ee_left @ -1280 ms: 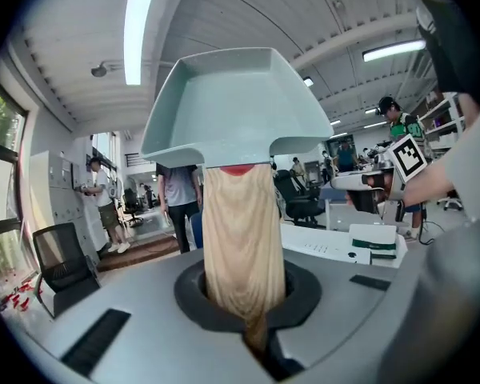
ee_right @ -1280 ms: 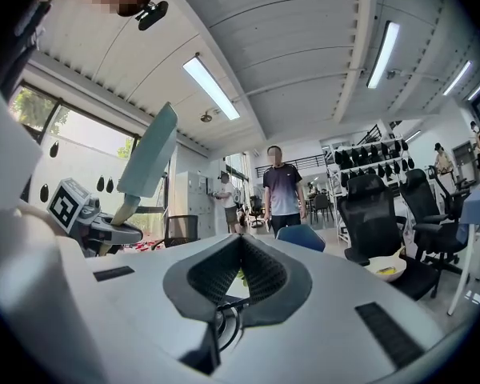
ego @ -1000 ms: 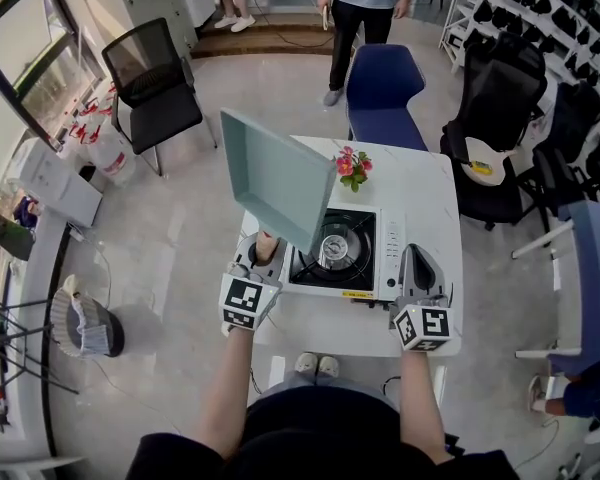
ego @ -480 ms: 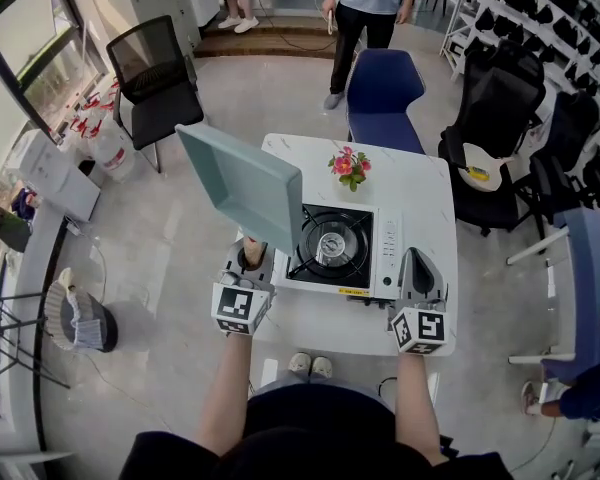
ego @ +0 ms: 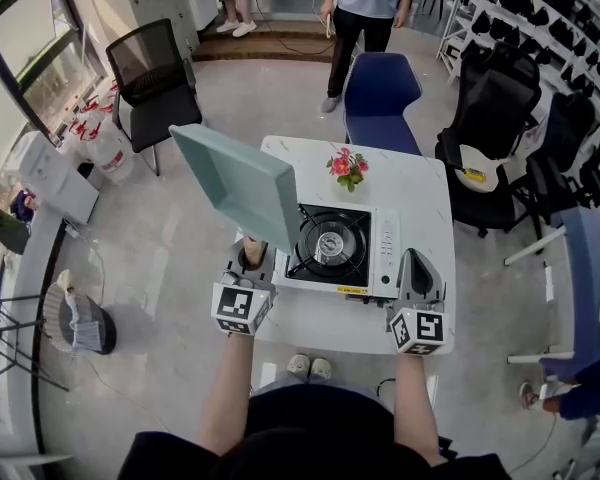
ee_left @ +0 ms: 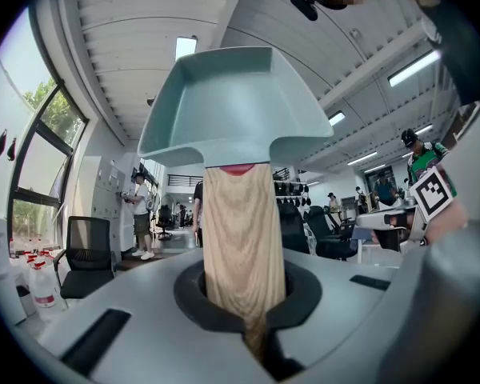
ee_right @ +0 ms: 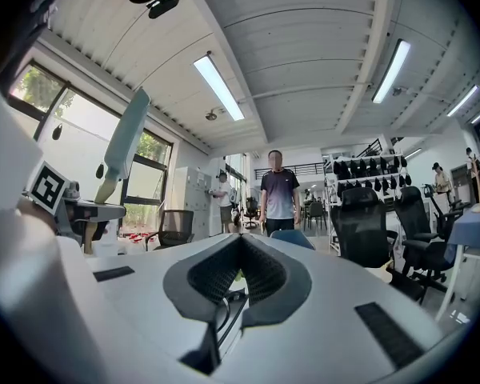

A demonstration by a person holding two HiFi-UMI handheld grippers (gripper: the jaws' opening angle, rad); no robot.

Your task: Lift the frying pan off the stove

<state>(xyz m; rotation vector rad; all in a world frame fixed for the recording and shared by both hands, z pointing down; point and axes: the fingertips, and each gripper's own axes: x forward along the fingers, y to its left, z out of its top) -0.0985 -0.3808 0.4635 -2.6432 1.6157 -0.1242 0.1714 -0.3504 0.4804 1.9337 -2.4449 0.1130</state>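
A square teal frying pan hangs in the air, tilted up on edge, left of the stove and clear of it. Its wooden handle runs down into my left gripper, which is shut on it. In the left gripper view the handle rises from between the jaws of that gripper to the pan overhead. The white gas stove sits on the white table with its burner bare. My right gripper is shut and holds nothing at the stove's right end; its closed jaws show no object.
A small pot of pink flowers stands behind the stove. A blue chair is at the table's far side, with a person standing beyond it. A black chair is far left, black office chairs at the right.
The pan has swung left and a little higher, away from over the stove's corner, with my left gripper still shut on its handle. The right gripper has hardly moved.
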